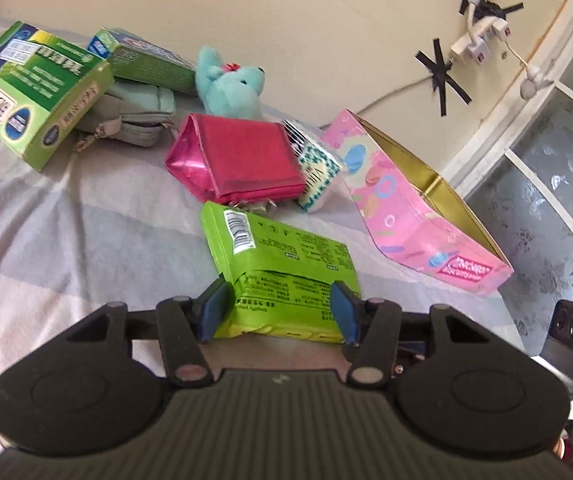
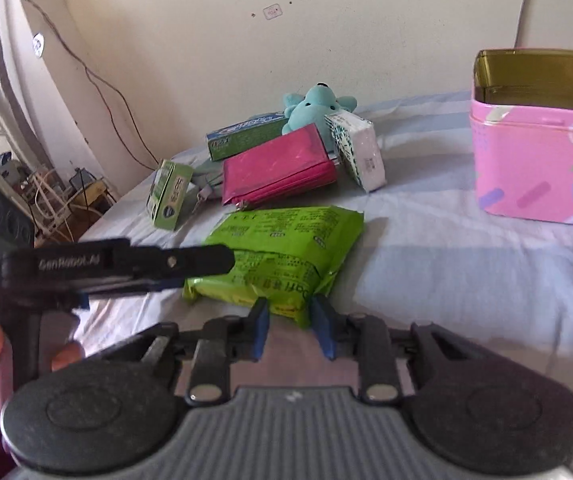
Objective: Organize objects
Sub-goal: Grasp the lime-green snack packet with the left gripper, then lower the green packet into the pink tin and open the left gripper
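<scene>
A lime green soft pack (image 1: 282, 264) lies on the grey bed sheet (image 1: 86, 220). My left gripper (image 1: 278, 308) is shut on its near end, a blue pad on each side. In the right wrist view the pack (image 2: 282, 252) lies in front of my right gripper (image 2: 290, 320), whose narrowly parted pads flank the pack's near corner; whether they press it is unclear. The left gripper (image 2: 190, 268) reaches in from the left onto the pack. An open pink tin (image 1: 418, 208) stands to the right; it also shows in the right wrist view (image 2: 538, 168).
Behind the pack lie a magenta pouch (image 1: 242, 160), a patterned tissue pack (image 1: 318, 164), a teal plush toy (image 1: 230, 88), a grey zip pouch (image 1: 134, 120) and two green boxes (image 1: 34, 88). A wall with taped cables (image 1: 446, 76) is behind the bed.
</scene>
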`<action>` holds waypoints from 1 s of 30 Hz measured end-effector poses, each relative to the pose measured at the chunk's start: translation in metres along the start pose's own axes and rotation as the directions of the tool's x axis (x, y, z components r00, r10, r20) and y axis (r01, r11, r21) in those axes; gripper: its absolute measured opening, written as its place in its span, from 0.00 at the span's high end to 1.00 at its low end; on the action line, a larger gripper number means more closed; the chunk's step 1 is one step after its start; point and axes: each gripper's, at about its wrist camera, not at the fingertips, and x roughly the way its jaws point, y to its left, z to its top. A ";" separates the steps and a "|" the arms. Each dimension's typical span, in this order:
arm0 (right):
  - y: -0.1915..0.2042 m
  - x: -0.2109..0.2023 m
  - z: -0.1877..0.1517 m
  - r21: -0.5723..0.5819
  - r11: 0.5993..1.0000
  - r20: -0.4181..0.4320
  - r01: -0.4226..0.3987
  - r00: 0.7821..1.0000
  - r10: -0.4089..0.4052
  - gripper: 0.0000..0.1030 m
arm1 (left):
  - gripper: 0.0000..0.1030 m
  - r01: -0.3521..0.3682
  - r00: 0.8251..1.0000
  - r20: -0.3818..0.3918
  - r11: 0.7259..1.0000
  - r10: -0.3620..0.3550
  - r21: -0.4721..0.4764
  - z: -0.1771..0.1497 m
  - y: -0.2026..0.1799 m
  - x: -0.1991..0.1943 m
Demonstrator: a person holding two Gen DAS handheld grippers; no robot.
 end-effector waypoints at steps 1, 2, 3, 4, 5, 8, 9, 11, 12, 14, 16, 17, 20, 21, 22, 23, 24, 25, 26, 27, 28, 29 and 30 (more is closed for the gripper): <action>0.002 -0.009 -0.007 -0.029 0.999 0.008 0.018 1.000 -0.018 0.78 | 0.44 0.003 1.000 -0.003 1.000 -0.003 0.023 -0.004 -0.008 0.001; 0.002 -0.018 -0.012 -0.051 0.998 0.015 0.037 0.999 -0.036 0.79 | 0.44 0.002 1.000 -0.013 0.999 -0.001 0.048 -0.008 -0.016 0.003; 0.001 -0.023 -0.017 -0.061 0.997 0.022 0.056 0.998 -0.055 0.80 | 0.44 -0.001 1.000 -0.020 0.997 0.003 0.078 -0.010 -0.025 0.006; 0.000 -0.029 -0.020 -0.066 0.995 0.029 0.075 0.997 -0.073 0.82 | 0.44 0.003 1.000 -0.030 0.994 0.001 0.107 -0.013 -0.035 0.010; -0.001 -0.033 -0.020 -0.062 0.993 0.038 0.099 0.995 -0.097 0.82 | 0.44 0.011 0.999 -0.036 0.992 -0.006 0.123 -0.015 -0.042 0.013; -0.016 -0.052 -0.022 -0.031 0.987 0.088 0.156 0.984 -0.152 0.86 | 0.51 0.047 0.999 -0.025 0.988 -0.044 0.148 -0.009 -0.062 0.017; -0.019 -0.059 -0.020 -0.019 0.987 0.112 0.159 0.981 -0.156 0.86 | 0.51 0.061 0.998 -0.008 0.985 -0.060 0.161 -0.003 -0.068 0.016; -0.022 -0.076 -0.011 -0.014 0.985 0.181 0.172 0.969 -0.166 0.86 | 0.51 0.089 0.994 0.037 0.976 -0.099 0.201 0.010 -0.086 0.012; -0.023 -0.084 -0.007 -0.022 0.982 0.219 0.188 0.959 -0.179 0.87 | 0.51 0.106 0.990 0.064 0.967 -0.124 0.232 0.019 -0.098 0.010; -0.022 -0.101 0.005 -0.041 0.970 0.309 0.238 0.926 -0.215 0.87 | 0.51 0.119 0.981 0.111 0.949 -0.158 0.293 0.034 -0.120 0.010; -0.026 -0.113 0.015 -0.041 0.959 0.378 0.279 0.893 -0.244 0.87 | 0.51 0.129 0.974 0.132 0.932 -0.183 0.339 0.045 -0.139 0.018; -0.031 -0.117 0.020 -0.034 0.952 0.406 0.303 0.875 -0.264 0.87 | 0.51 0.131 0.972 0.138 0.925 -0.191 0.357 0.049 -0.146 0.024; -0.050 -0.123 0.031 -0.003 0.938 0.438 0.347 0.844 -0.311 0.87 | 0.51 0.136 0.972 0.127 0.912 -0.199 0.386 0.059 -0.162 0.051; -0.058 -0.122 0.035 0.004 0.932 0.440 0.363 0.836 -0.328 0.87 | 0.51 0.143 0.973 0.113 0.910 -0.202 0.390 0.063 -0.167 0.061; -0.067 -0.120 0.041 0.013 0.925 0.436 0.379 0.830 -0.346 0.87 | 0.51 0.144 0.974 0.103 0.908 -0.199 0.394 0.068 -0.172 0.072; -0.076 -0.120 0.046 0.022 0.922 0.430 0.387 0.829 -0.358 0.87 | 0.51 0.142 0.976 0.098 0.906 -0.196 0.398 0.072 -0.176 0.081; -0.086 -0.118 0.053 0.029 0.921 0.423 0.390 0.830 -0.365 0.87 | 0.51 0.139 0.977 0.094 0.904 -0.192 0.404 0.078 -0.180 0.091; -0.095 -0.114 0.061 0.035 0.919 0.415 0.393 0.831 -0.371 0.87 | 0.51 0.135 0.978 0.090 0.903 -0.187 0.409 0.084 -0.185 0.101; -0.106 -0.111 0.071 0.040 0.917 0.403 0.397 0.833 -0.379 0.87 | 0.51 0.129 0.980 0.084 0.903 -0.178 0.411 0.090 -0.189 0.111; -0.116 -0.106 0.081 0.042 0.914 0.381 0.402 0.840 -0.387 0.87 | 0.51 0.123 0.983 0.075 0.905 -0.168 0.408 0.096 -0.192 0.122; -0.126 -0.101 0.091 0.047 0.913 0.363 0.406 0.844 -0.394 0.87 | 0.51 0.117 0.986 0.064 0.908 -0.155 0.403 0.102 -0.196 0.134; -0.136 -0.097 0.098 0.051 0.911 0.340 0.409 0.851 -0.401 0.87 | 0.51 0.112 0.988 0.053 0.910 -0.145 0.399 0.108 -0.198 0.145; -0.145 -0.093 0.108 0.055 0.909 0.318 0.412 0.856 -0.407 0.87 | 0.51 0.107 0.990 0.038 0.913 -0.133 0.394 0.113 -0.200 0.158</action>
